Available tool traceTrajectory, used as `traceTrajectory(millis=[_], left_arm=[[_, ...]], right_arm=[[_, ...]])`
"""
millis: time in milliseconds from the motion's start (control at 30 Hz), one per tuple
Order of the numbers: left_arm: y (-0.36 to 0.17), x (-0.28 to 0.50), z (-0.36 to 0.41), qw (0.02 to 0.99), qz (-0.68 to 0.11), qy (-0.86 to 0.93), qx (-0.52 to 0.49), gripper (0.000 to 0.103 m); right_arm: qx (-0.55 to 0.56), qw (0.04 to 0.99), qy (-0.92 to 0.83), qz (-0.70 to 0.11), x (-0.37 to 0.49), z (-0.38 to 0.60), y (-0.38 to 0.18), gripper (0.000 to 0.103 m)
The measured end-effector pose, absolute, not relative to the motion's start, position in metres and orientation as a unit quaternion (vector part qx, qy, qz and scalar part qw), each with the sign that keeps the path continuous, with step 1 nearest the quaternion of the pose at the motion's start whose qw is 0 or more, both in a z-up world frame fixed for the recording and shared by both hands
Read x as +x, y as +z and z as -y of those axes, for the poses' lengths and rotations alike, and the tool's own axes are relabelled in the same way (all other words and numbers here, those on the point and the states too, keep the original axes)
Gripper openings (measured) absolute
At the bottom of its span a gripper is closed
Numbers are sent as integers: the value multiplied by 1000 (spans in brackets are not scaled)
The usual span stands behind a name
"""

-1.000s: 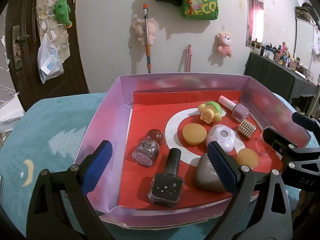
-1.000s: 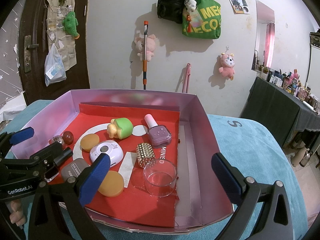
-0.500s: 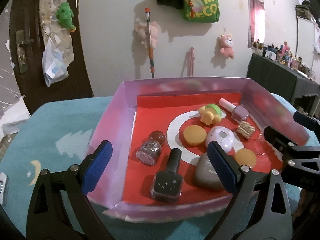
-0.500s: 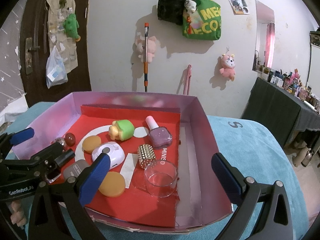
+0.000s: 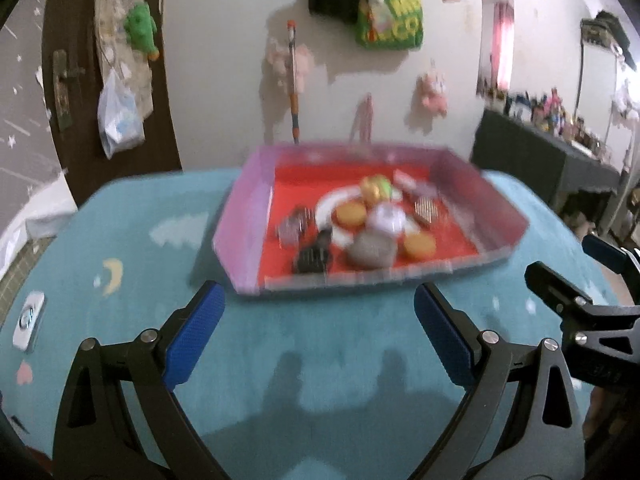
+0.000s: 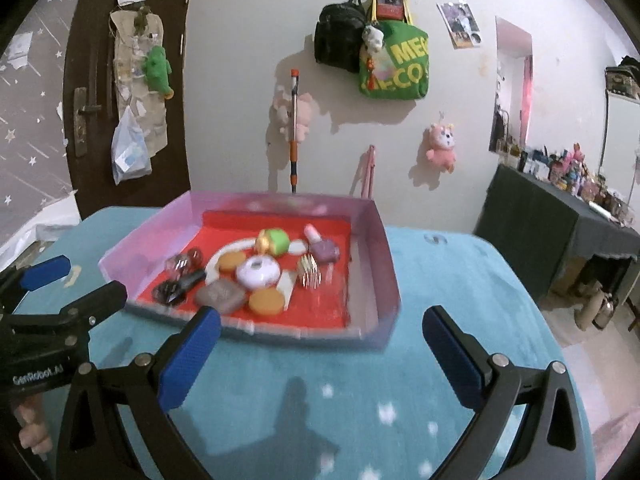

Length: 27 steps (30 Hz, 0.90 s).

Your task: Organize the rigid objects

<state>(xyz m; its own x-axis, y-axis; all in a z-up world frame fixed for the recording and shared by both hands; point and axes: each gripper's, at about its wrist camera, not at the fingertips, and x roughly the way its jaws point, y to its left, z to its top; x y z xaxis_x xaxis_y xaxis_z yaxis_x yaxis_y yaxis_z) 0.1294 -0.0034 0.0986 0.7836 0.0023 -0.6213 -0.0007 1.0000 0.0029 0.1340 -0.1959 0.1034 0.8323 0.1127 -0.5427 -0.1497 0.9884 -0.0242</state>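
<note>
One tray (image 6: 380,276) at 12 o'clock: two orange discs (image 6: 266,301), two nail-polish bottles (image 6: 322,247). Left gripper (image 5: 318,338) and right gripper (image 6: 320,360): both wide open, empty.

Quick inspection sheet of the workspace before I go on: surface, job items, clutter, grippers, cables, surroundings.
Surface: teal cloth with star and moon prints covers the table.
Job's things: pink box with red floor holds a black nail polish bottle, purple nail polish bottle, two orange discs, white round case, grey case, green and yellow toy, gold studded piece; all blurred.
Clutter: small white device on the cloth, left of the box.
Grippers: left gripper and right gripper both open, empty, over the cloth short of the box.
Cables: nothing seen.
Surroundings: dark door, green bag and plush toys on the wall, crowded dark side table.
</note>
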Motion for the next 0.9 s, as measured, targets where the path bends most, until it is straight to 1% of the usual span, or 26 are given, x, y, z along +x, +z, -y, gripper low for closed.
traceTrajectory(millis=[300,433,533,767,900], left_arm=[[48,135,2,905,-424,12,-2,97],[33,147,-1,889,-457,21,-9,97],[28,148,-2,889,-457,21,-10,98],[28,148,0,888,-460,19,-7,103],[28,150,0,887,-461,20,-8,103]], right_arm=[[-33,911,52,-407,141,201,45,103],[-36,900,44,-433,149,200,34,103],[-38,889,37,-455,155,201,25,103],[-25,888,36,-458,153,205,24,103],[-26,887,36,-459,154,204,25,103]])
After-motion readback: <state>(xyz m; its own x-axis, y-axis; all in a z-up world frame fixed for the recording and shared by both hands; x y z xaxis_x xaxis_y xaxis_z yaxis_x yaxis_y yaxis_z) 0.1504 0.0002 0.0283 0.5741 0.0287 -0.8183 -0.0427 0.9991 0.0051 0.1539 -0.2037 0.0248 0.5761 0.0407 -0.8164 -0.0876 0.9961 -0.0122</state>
